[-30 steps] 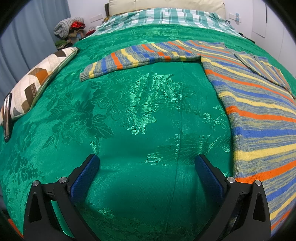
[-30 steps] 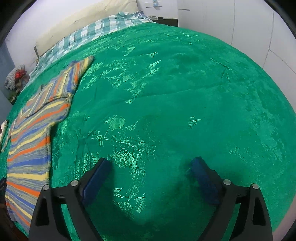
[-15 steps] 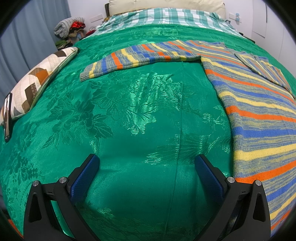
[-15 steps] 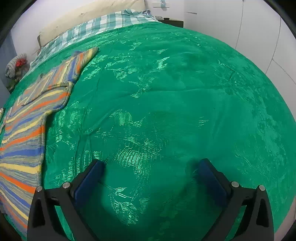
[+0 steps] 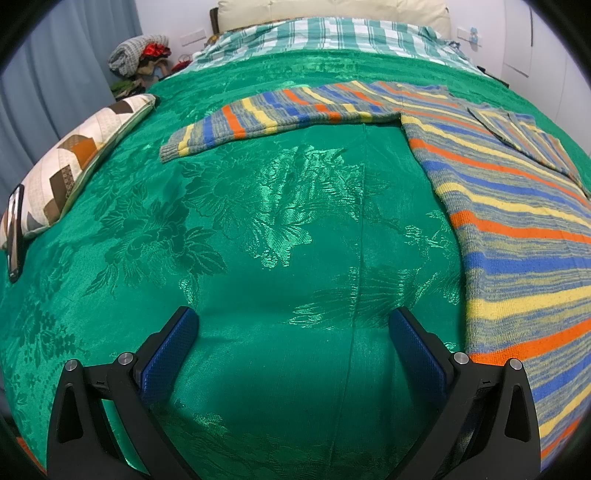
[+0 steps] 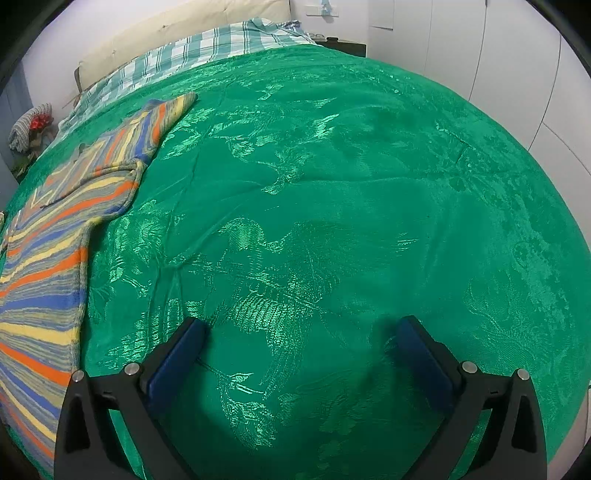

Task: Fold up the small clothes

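Green satin bedspread (image 5: 258,229) with a woven floral pattern covers nearly the whole bed, shiny highlights, a straight seam running from 12 to 6 through the middle of the left wrist view, light wrinkles in the right wrist view. Striped knit sweater (image 5: 517,236) in blue, yellow, orange and grey lies flat on the bedspread at 2 to 4 o'clock in the left wrist view, one sleeve (image 5: 280,114) stretched out toward 11 o'clock, other sleeve (image 5: 528,140) folded over the body near 2 o'clock. Same sweater sits at 8 to 10 o'clock in the right wrist view (image 6: 48,266). Left gripper (image 5: 293,325) hovers over bare bedspread just left of the sweater hem, jaws wide, nothing between them. Right gripper (image 6: 301,332) over bare bedspread, near the sweater's side edge but apart from it, jaws wide, nothing held. Patchwork pillow (image 5: 77,162) in cream and brown at 9 to 10 o'clock, a phone (image 5: 14,236) lying at its near end. Green-white plaid sheet (image 5: 332,35) at 12 o'clock, cream headboard (image 5: 332,9) behind it. Pile of clothes (image 5: 142,59) at 11 o'clock beside a blue-grey curtain (image 5: 55,74). White wardrobe doors (image 6: 498,66) at 1 to 2 o'clock in the right wrist view, dark nightstand (image 6: 343,46) near 12.
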{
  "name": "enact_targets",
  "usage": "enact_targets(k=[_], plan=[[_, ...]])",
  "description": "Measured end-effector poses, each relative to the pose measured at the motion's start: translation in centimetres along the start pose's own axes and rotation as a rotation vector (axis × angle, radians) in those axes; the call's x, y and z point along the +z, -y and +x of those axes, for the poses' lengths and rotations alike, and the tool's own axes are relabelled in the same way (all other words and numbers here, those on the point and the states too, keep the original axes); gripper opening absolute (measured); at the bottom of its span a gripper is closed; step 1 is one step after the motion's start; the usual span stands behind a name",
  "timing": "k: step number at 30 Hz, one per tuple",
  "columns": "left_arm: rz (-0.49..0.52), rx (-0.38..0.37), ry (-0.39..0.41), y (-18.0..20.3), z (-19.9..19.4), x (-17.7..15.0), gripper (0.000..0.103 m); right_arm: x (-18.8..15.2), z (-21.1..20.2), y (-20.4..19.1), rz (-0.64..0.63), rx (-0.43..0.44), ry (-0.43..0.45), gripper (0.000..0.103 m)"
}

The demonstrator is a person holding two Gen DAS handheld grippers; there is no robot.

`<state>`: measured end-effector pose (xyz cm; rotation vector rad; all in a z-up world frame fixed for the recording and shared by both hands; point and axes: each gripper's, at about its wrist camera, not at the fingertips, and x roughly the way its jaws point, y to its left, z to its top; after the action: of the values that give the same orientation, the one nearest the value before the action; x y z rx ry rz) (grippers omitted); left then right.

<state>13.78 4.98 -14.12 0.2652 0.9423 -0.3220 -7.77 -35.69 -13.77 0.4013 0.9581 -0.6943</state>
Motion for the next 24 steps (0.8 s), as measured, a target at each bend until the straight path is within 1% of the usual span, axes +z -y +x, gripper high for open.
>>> enact_targets(k=[2, 3, 4, 5, 6, 7, 8, 9, 10, 11, 12, 13, 15, 17, 18, 19, 20, 21, 23, 24], plan=[[0.001, -0.031, -0.064, -0.5, -0.3, 1.1, 0.102, 0.1, 0.0, 0.0, -0.001, -0.002, 0.000, 0.103], [-0.027, -0.071, -0.078, -1.4, -0.7, 2.0, 0.101, 0.1, 0.0, 0.0, 0.000, -0.002, 0.000, 0.103], [-0.073, -0.113, -0.056, -2.5, -1.3, 2.8, 0.101, 0.1, 0.0, 0.0, 0.000, -0.002, 0.000, 0.103], [-0.160, -0.189, -0.017, -4.4, -2.0, 3.9, 0.101, 0.0, 0.0, 0.0, 0.000, -0.002, 0.001, 0.103], [-0.230, -0.245, -0.004, -6.0, -2.1, 4.8, 0.101, 0.0, 0.0, 0.0, -0.001, -0.002, 0.002, 0.103], [-0.318, -0.306, -0.005, -7.8, -1.8, 5.9, 0.101, 0.0, 0.0, 0.0, -0.002, -0.002, 0.003, 0.103], [-0.391, -0.350, -0.011, -9.3, -1.3, 6.9, 0.101, 0.1, 0.1, 0.0, -0.002, -0.001, 0.003, 0.103], [-0.491, -0.405, -0.018, -11.5, -0.2, 8.2, 0.101, 0.1, 0.1, 0.0, -0.001, -0.001, 0.002, 0.103], [-0.551, -0.431, -0.023, -13.0, 0.6, 9.0, 0.100, 0.0, 0.1, 0.0, -0.001, -0.002, 0.002, 0.103], [-0.643, -0.438, -0.031, -15.3, 2.2, 10.2, 0.099, 0.1, 0.1, 0.0, 0.000, -0.004, 0.001, 0.103], [-0.690, -0.429, -0.039, -16.6, 3.1, 10.8, 0.097, 0.1, 0.0, -0.1, 0.000, -0.005, 0.001, 0.103], [-0.744, -0.417, -0.057, -18.3, 4.7, 11.8, 0.091, 0.1, 0.0, -0.1, -0.001, -0.005, 0.002, 0.103], [-0.803, -0.402, -0.105, -20.6, 7.1, 13.1, 0.082, 0.1, 0.0, 0.0, -0.001, -0.004, 0.002, 0.103], [-0.831, -0.428, -0.183, -21.8, 9.7, 14.3, 0.079, 0.1, 0.0, -0.1, -0.002, -0.005, 0.003, 0.103], [-0.826, -0.432, -0.228, -22.1, 11.0, 14.8, 0.074, 0.1, 0.0, -0.1, -0.001, -0.005, 0.003, 0.103], [-0.816, -0.432, -0.250, -22.1, 11.8, 15.2, 0.070, 0.1, 0.0, -0.1, -0.001, -0.007, 0.002, 0.103], [-0.803, -0.437, -0.260, -21.9, 12.4, 15.7, 0.070, 0.1, 0.0, -0.2, 0.000, -0.009, 0.001, 0.103], [-0.786, -0.455, -0.261, -21.7, 12.9, 16.4, 0.066, 0.1, 0.0, -0.2, 0.001, -0.014, 0.000, 0.103], [-0.761, -0.492, -0.274, -21.1, 13.6, 17.4, 0.044, 0.2, 0.1, -0.3, 0.002, -0.021, -0.001, 0.103], [-0.739, -0.494, -0.292, -20.7, 14.0, 18.0, 0.013, 0.3, 0.2, -0.3, 0.002, -0.024, 0.000, 0.103]])
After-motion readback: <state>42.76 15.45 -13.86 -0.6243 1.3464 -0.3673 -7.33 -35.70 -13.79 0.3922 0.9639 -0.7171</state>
